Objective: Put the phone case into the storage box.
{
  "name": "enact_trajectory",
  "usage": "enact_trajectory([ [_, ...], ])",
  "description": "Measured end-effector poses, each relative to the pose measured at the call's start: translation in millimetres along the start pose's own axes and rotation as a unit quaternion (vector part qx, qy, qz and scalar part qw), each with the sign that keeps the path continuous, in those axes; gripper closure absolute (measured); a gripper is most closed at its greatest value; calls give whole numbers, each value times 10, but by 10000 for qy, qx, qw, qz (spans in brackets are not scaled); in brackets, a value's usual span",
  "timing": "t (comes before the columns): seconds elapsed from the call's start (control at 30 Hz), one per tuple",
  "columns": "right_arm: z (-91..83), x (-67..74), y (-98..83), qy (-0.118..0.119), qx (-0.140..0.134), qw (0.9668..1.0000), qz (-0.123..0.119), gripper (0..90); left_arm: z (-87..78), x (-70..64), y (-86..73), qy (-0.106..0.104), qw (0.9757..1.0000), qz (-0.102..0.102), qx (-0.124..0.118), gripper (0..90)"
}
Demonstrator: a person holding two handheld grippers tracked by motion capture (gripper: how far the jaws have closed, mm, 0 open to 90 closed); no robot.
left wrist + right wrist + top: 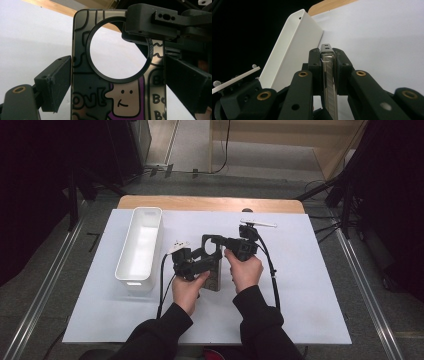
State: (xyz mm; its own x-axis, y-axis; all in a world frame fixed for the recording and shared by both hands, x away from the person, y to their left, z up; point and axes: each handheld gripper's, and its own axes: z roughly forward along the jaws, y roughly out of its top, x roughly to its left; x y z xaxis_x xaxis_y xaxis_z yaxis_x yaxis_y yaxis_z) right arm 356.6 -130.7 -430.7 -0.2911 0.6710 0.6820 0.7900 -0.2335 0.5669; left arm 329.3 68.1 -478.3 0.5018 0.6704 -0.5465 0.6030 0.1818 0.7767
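A phone case [214, 277] printed with cartoon figures is held up above the white table sheet between both grippers. In the left gripper view the case [85, 100] stands upright with a black ring [117, 80] on its face. My left gripper [117, 85] is shut across the case's width, one pad on each long edge. My right gripper [150, 22] clamps the case's upper corner at the ring. In the right gripper view the case [329, 82] shows edge-on, and my right gripper [327, 53] is shut on it. In the high view my left gripper [200, 262] and right gripper [220, 242] meet at the case.
A long white bin [140, 247] stands on the white sheet [300, 285] to the left of the hands, and shows as a white wall [292, 47] in the right gripper view. The wooden table edge [210, 202] runs along the back. Cables trail from both grippers.
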Motion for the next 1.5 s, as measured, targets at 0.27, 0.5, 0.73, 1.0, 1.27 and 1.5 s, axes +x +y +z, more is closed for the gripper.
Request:
enact_trajectory([
  [0.27,-6,1,9,-1,17,10000,-59,770,2,-15,32,37,9997,206,133,98],
  [0.5,-32,-14,27,-24,18,10000,-59,770,22,-26,45,-14,9996,209,205,98],
  [0.73,-52,-3,29,6,5,10000,-97,770,43,-35,49,-135,9988,240,393,0],
  [1.0,-130,-36,82,-14,-62,9999,-150,770,24,-95,134,-461,9954,193,813,0],
  [1.27,-189,-70,112,-43,-52,9998,-174,770,4,-103,142,-442,9937,296,988,0],
  [1.5,-218,-104,127,20,54,9997,-241,770,-70,-83,194,-455,9935,250,1016,0],
])
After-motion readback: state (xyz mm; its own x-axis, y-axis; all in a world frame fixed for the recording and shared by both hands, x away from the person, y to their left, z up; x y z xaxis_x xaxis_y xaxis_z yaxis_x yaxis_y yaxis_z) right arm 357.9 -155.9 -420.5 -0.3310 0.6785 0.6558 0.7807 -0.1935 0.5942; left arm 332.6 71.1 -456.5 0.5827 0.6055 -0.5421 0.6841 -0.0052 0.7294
